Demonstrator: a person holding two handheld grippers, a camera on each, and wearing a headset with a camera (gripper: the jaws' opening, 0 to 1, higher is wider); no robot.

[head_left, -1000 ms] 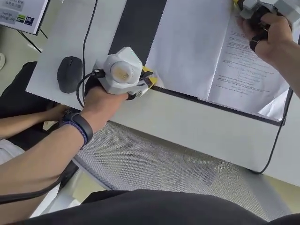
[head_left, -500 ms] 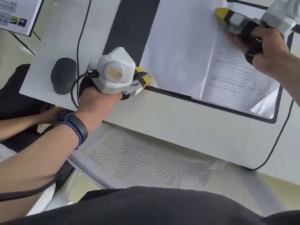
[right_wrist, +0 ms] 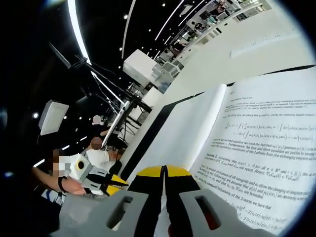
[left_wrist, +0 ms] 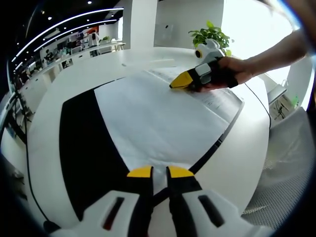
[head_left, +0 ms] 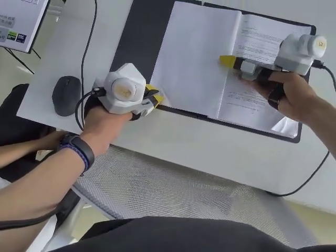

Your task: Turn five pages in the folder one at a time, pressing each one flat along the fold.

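Pressure belongs on the fold of the folder [head_left: 147, 42]: right gripper [head_left: 227, 61], jaws together, should slide flat along it while left gripper [head_left: 154, 95], jaws all but closed, pins the folder's corner.

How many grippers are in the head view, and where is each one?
2. The left gripper is at the near left corner of the open folder; the right gripper is at the fold between its pages.

The left gripper [head_left: 155, 97] and right gripper [head_left: 227, 61] point toward each other, both with fingers pressed together.
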